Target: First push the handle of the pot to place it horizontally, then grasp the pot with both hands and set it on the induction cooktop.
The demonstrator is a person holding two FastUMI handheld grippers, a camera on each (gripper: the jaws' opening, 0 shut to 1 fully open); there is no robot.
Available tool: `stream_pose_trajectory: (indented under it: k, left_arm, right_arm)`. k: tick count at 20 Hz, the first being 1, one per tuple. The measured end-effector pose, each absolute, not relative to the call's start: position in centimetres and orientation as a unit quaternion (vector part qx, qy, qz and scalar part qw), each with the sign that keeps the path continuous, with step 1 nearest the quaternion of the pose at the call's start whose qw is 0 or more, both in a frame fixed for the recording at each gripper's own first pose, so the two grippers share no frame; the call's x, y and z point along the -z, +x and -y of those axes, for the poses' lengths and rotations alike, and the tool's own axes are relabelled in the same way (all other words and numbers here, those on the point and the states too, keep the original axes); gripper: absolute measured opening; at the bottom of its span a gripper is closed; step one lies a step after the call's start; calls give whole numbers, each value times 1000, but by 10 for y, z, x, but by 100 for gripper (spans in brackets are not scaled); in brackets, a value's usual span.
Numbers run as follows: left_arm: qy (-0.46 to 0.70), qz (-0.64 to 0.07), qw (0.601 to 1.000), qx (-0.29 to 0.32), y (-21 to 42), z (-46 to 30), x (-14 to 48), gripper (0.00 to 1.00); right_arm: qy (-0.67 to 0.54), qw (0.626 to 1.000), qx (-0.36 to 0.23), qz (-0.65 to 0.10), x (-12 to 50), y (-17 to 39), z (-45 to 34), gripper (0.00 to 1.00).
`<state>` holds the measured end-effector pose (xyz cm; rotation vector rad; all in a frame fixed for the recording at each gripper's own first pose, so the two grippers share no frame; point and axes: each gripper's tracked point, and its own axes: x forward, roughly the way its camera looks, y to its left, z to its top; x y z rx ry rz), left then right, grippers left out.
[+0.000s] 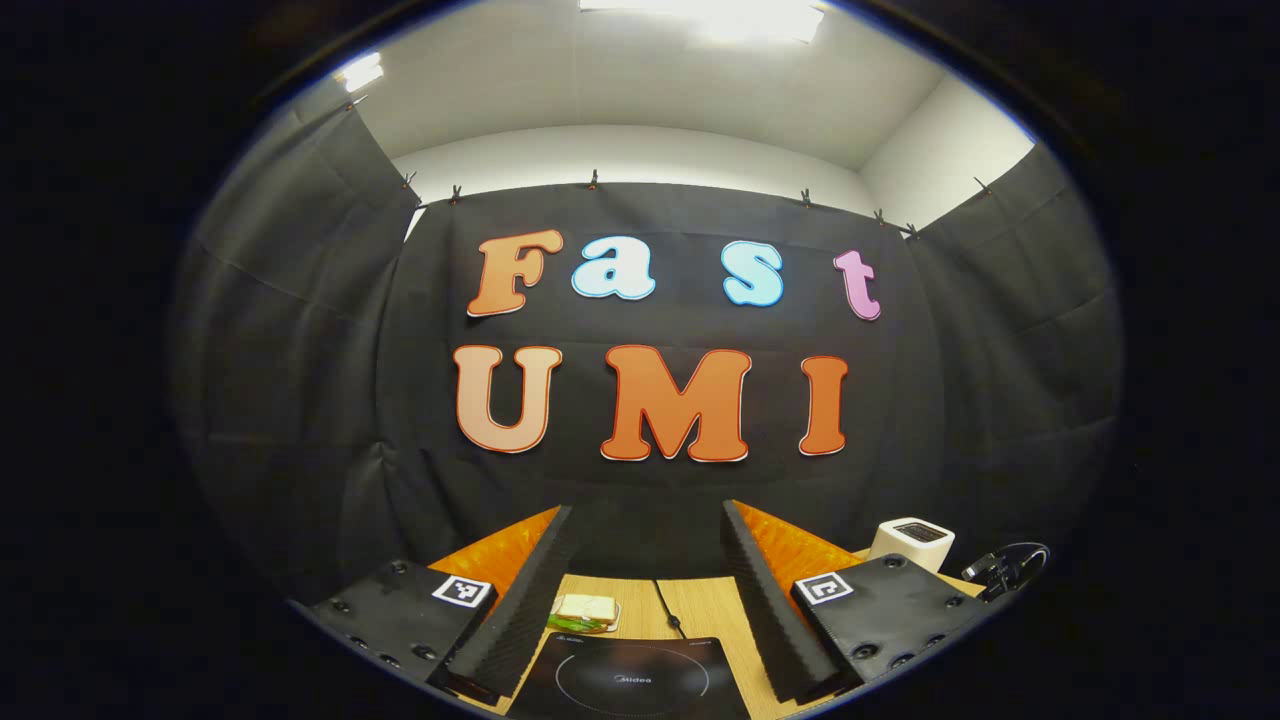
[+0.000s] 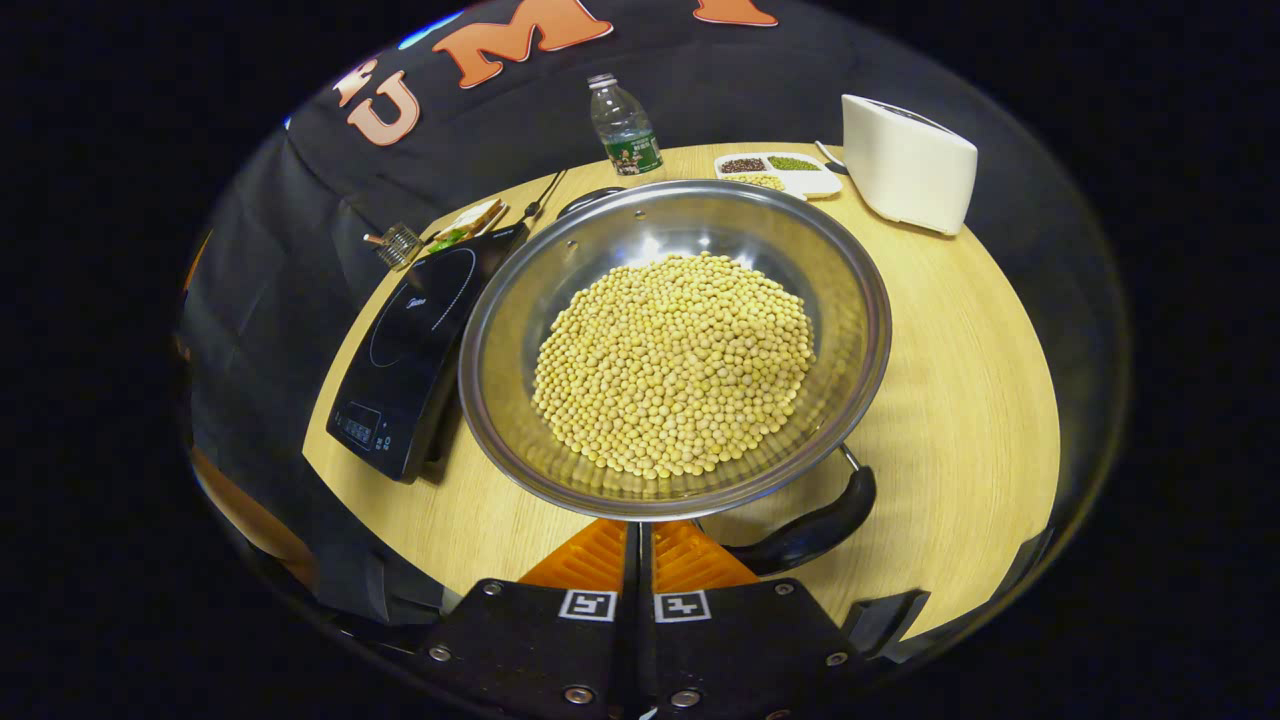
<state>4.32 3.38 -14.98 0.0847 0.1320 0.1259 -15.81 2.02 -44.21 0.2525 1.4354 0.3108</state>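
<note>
Your right claw [image 2: 640, 545] is clenched empty just short of the pot [image 2: 675, 345], its handle [image 2: 815, 525] close to the right; shove hard and soybeans [image 2: 675, 365] spill. Left claw [image 1: 650, 590] hangs released above the induction cooktop [image 1: 630, 680], well apart.

The left tongs [image 1: 648, 590] are standing wide open in the left gripper view, their two fingers [image 1: 520, 610] splaying apart and gripping nothing, pointing level toward the far wall. The right tongs [image 2: 640, 545] are sitting fully closed in the right gripper view, fingers pressing together with nothing between them, tilting downward, their tips lying just at the near rim of the pot [image 2: 675, 345].
</note>
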Motion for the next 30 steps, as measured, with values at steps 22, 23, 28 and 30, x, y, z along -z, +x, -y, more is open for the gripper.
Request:
stream_pose_trajectory:
  k: [22,23,28,30]
  left_arm:
    - [33,-91,994,-58,66,-39,180,93]
    - [32,-94,993,-58,67,-38,183,93]
    - [30,-114,992,-51,70,-32,205,97]
    - [27,-122,991,-47,73,-30,215,97]
  right_arm:
    - [148,771,48,-617,482,-67,85,2]
    - [150,772,51,-616,484,-62,86,2]
    - [178,766,63,-614,496,-42,93,1]
    - [177,768,74,-611,501,-33,101,1]
